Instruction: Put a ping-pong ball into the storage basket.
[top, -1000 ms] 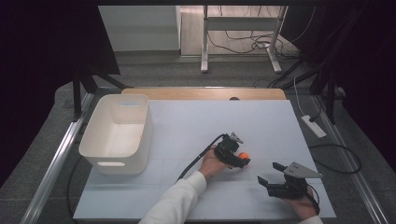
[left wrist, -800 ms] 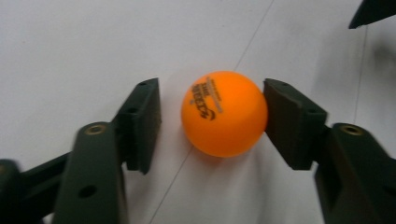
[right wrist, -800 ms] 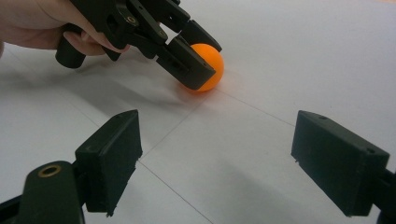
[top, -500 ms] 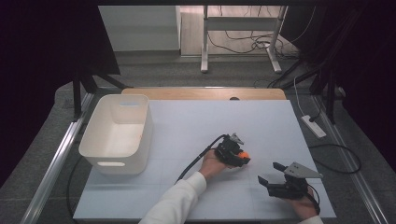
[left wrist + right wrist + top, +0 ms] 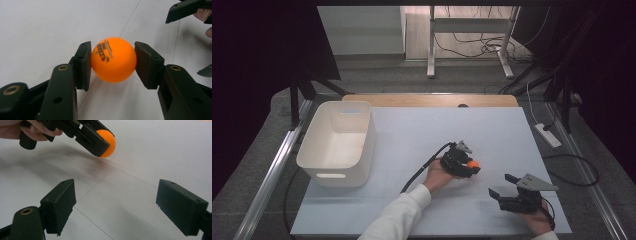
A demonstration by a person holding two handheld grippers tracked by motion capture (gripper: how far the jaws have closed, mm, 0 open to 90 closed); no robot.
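Note:
An orange table-tennis ball (image 5: pixel 113 60) with dark print sits between the two pads of my left gripper (image 5: pixel 113 47), which press on its sides; the gripper is shut on the ball. In the high view this gripper (image 5: pixel 472 167) lies low over the white table (image 5: pixel 412 130) right of centre, the ball (image 5: pixel 473 163) at its tip. Whether the ball rests on the table or hangs just above it I cannot tell. My right gripper (image 5: pixel 499 185) stands open near the front right corner, nothing between its jaws. From the right gripper view (image 5: pixel 116 187), the ball (image 5: pixel 108 142) is ahead and to the left.
A white plastic basket (image 5: pixel 332 175) stands at the table's left side. A wooden board (image 5: pixel 427 100) runs along the far edge. A white power strip (image 5: pixel 548 135) lies on the floor to the right. The left gripper's cable (image 5: pixel 422 172) trails toward the front.

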